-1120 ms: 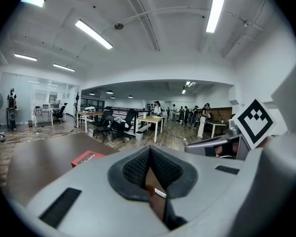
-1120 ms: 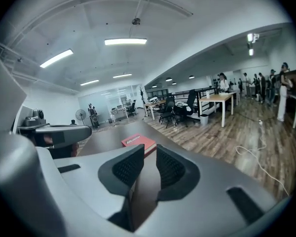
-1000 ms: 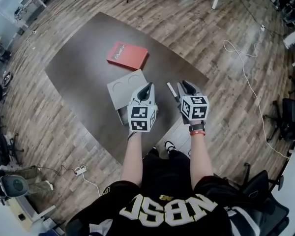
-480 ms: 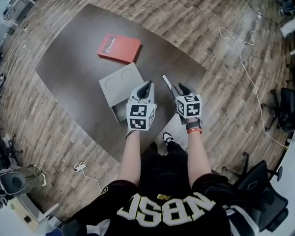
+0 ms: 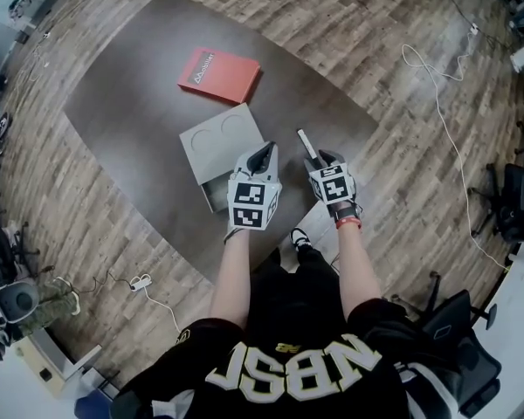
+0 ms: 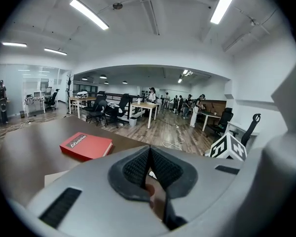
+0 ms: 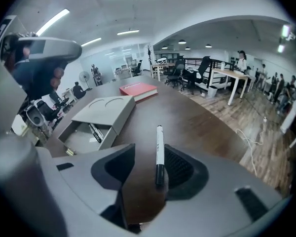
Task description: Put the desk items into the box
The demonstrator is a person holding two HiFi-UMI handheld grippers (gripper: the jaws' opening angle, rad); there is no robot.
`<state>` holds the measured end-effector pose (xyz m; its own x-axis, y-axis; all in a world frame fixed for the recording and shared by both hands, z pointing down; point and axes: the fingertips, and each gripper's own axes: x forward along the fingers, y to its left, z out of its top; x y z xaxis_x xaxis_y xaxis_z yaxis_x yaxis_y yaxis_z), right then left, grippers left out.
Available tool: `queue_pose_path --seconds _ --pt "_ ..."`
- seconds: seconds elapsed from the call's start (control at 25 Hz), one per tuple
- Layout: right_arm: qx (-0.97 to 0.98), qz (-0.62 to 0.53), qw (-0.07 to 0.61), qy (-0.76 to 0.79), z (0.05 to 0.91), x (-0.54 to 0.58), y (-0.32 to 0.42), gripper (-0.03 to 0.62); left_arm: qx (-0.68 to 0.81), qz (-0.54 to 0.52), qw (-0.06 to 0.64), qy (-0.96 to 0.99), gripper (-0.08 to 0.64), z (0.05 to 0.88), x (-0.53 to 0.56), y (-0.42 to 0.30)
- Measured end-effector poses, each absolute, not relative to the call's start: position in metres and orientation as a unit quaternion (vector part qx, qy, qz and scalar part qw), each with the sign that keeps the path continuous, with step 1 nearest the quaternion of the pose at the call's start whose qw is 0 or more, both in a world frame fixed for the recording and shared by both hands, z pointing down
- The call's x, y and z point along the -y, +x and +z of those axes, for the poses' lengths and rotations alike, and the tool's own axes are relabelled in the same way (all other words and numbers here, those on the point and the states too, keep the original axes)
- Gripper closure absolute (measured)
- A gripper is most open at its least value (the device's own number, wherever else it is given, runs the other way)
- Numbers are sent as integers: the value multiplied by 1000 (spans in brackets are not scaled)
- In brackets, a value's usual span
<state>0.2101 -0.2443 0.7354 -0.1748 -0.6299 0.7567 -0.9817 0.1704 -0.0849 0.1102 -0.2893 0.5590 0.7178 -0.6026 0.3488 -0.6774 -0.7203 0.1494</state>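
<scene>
Your left gripper [image 6: 149, 157] has its jaws pressed together with nothing held. In the head view the left gripper [image 5: 263, 152] sits in the middle of the frame, over the lower right corner of the box [image 5: 217, 142].

Your right gripper [image 7: 147, 171] has its jaws opening. The marker [image 7: 159, 151] lies flat on the worktop [image 7: 197, 117] between them. Its black cap end is low in the frame, just beside the pad on the right, and its white barrel points up the frame. The pads do not press on it. In the head view the right gripper [image 5: 326, 160] is just right of centre, with the marker [image 5: 305, 141] showing above its tips and leaning toward the upper left.

The box [image 7: 108, 111] is grey and lies at the left centre of the right gripper view. Its lid [image 7: 104, 107] bears two round marks and covers only the far part, so the end nearer the bottom of the frame is uncovered. A dark pen [image 7: 94, 132] lies inside that uncovered part.

The red book [image 5: 218, 75] lies flat on the worktop [image 5: 131, 103] toward the upper left of the head view, just above the box and apart from it. In the left gripper view the red book [image 6: 85, 145] appears left of centre.
</scene>
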Motion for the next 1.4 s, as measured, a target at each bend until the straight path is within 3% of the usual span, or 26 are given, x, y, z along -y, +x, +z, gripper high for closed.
queue_pose_path --seconds 0.2,0.84,1.0,1.4 --pt "711 286 351 538 765 254 216 405 359 148 141 911 551 567 295 101" --pt "705 298 393 509 796 287 219 476 386 174 164 891 551 589 295 72" --pt "703 309 391 508 800 286 219 519 393 173 164 888 551 588 295 67" --pt "722 306 339 520 756 278 209 520 392 162 154 892 551 574 286 63"
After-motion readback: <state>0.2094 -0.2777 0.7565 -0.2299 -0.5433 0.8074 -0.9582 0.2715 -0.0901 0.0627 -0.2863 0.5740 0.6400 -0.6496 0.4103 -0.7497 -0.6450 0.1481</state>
